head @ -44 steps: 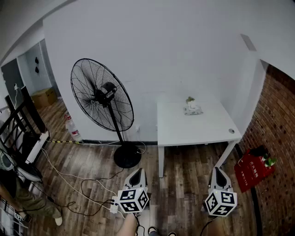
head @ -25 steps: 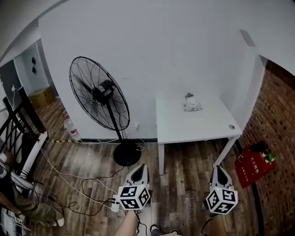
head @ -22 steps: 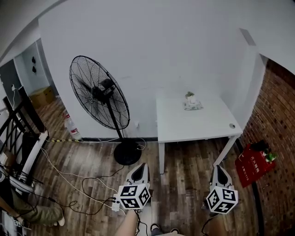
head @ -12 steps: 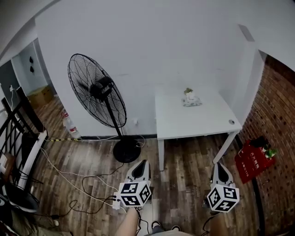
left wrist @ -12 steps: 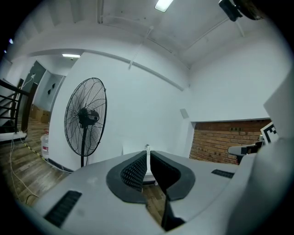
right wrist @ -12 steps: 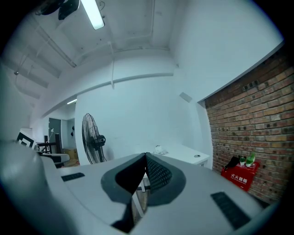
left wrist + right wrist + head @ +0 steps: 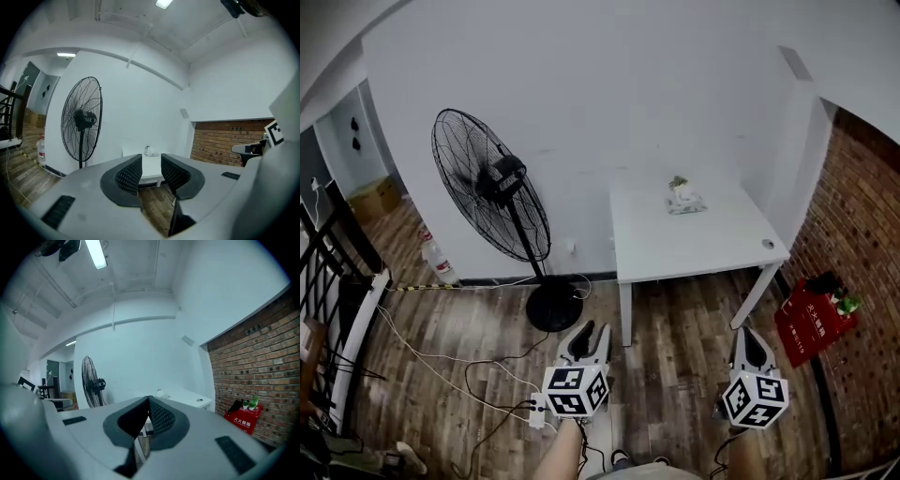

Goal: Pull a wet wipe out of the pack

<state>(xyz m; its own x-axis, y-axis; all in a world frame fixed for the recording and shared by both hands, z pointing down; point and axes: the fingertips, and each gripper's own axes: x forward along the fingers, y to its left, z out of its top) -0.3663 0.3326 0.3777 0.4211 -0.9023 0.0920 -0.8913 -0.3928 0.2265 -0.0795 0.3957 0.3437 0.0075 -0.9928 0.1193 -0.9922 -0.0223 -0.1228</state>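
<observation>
The pack lies on the far part of the white counter, close to the wall and well apart from where I stand. It is very small in every view, so I cannot tell if its flap is open or if a wipe already stands out. Something small and greenish shows at its far end, and I cannot say what it is. As far as I can judge, no wipe is pulled yet.

The change is on my left side. The jaws of my left hand-held gripper have just been opening. Now they stand apart with nothing between them; only the distant counter shows through the gap. My right hand-held gripper has its jaws together and carries nothing. Compared with a second ago, the counter looks no closer. So I judge this opening is only a preparation, and the whole approach is yet to come.

Both hang low over the wooden floor, right of the fan. The near edge of the head view cuts off my hands.
</observation>
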